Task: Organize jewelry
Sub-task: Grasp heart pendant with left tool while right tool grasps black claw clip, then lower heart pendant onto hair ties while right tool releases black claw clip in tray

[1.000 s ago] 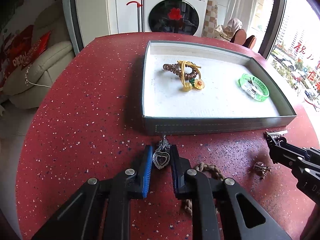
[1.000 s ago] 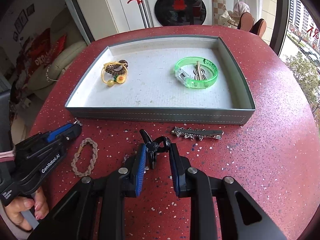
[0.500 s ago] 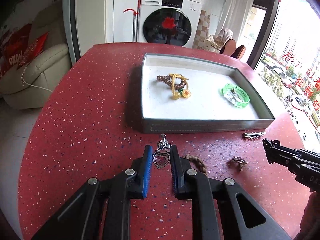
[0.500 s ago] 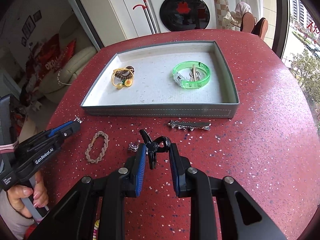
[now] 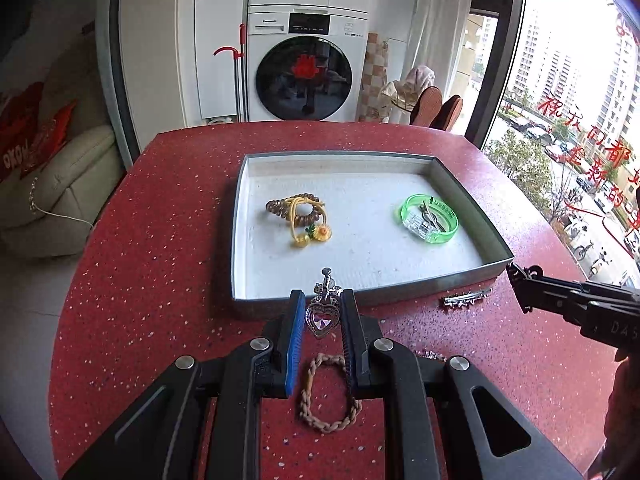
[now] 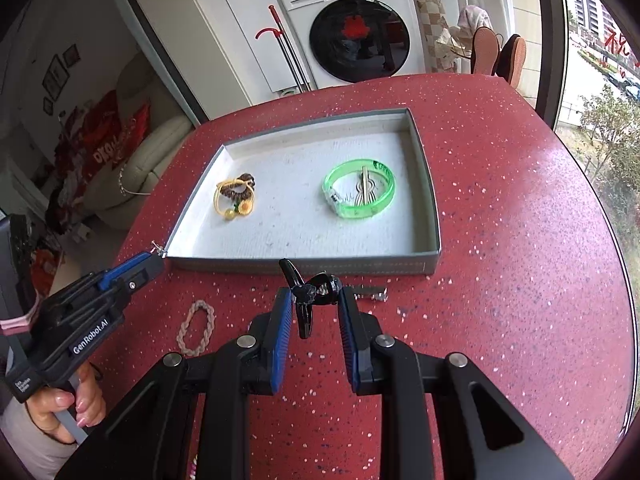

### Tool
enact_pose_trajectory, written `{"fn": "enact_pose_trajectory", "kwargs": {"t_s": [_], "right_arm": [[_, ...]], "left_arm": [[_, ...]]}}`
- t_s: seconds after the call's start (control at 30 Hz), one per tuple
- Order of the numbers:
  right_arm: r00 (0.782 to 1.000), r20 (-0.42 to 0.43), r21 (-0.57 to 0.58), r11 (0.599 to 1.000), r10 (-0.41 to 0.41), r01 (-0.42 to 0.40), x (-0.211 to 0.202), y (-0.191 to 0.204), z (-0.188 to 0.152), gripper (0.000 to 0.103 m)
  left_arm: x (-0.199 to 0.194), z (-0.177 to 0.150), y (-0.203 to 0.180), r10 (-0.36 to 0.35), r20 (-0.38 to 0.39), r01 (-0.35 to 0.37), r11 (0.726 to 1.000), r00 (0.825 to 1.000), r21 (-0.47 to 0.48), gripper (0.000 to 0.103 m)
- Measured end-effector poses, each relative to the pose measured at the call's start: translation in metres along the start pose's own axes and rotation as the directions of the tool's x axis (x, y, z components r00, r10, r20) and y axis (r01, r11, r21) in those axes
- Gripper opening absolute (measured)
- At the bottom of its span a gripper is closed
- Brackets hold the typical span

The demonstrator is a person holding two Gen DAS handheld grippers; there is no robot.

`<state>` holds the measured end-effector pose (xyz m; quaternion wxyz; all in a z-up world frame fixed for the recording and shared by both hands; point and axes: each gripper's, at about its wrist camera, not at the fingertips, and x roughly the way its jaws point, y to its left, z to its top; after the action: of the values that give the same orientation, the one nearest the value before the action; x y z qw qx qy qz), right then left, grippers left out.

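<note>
— What is gripped by the left claw (image 5: 319,316)?

— A silver heart pendant (image 5: 321,318) is pinched between its blue pads, raised above the red table (image 5: 152,248), just near of the grey tray's (image 5: 236,240) near wall. A braided brown bracelet (image 5: 329,394) is seen lying on the table beneath the claw.

— And the right claw (image 6: 313,304)?

— A black hair clip (image 6: 306,300) is pinched between its pads, held over the table just near of the tray's near wall. A silver barrette (image 5: 466,298) is left on the table beside that wall.

— What is kept inside the tray?

— At the left, a brown coil hair tie (image 5: 298,212) tangled with a yellow flower band (image 5: 310,232) is laid on the white lining. At the right, a green bangle (image 5: 429,224) is placed, with a metal clip lying within its ring.

— Is anything seen behind?

— A white washing machine (image 5: 306,68) is visible at the far side.
</note>
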<state>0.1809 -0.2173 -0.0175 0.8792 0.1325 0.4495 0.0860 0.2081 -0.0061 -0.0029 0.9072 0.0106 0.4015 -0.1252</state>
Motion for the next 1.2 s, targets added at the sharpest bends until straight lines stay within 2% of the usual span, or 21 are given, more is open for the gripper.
{"fn": "enact_pose_trajectory", "kwargs": {"t_s": [0.43,0.73,0.93,1.2], "right_arm": [[0.998,-0.037,0.048,0.997,0.059,-0.057,0.046,-0.003,0.049,0.026],[0.989,-0.122,0.079,0.994,0.087,-0.078,0.092,-0.005,0.052,0.026],[0.987,-0.151,0.080,0.996,0.054,-0.042,0.111,-0.014,0.057,0.026],[0.992,-0.122,0.040,0.998,-0.036,0.041,0.122,-0.025,0.071,0.026]], "left_arm": [[0.031,0.035,-0.001,0.037,-0.001,-0.037,0.999,0.999,0.032,0.036],[0.070,0.037,0.003,0.041,-0.075,-0.039,0.999,0.996,0.026,0.036],[0.093,0.041,-0.005,0.040,-0.132,-0.032,0.998,0.990,0.061,0.036],[0.116,0.045,-0.006,0.069,-0.160,-0.059,0.996,0.985,0.069,0.036]]}}
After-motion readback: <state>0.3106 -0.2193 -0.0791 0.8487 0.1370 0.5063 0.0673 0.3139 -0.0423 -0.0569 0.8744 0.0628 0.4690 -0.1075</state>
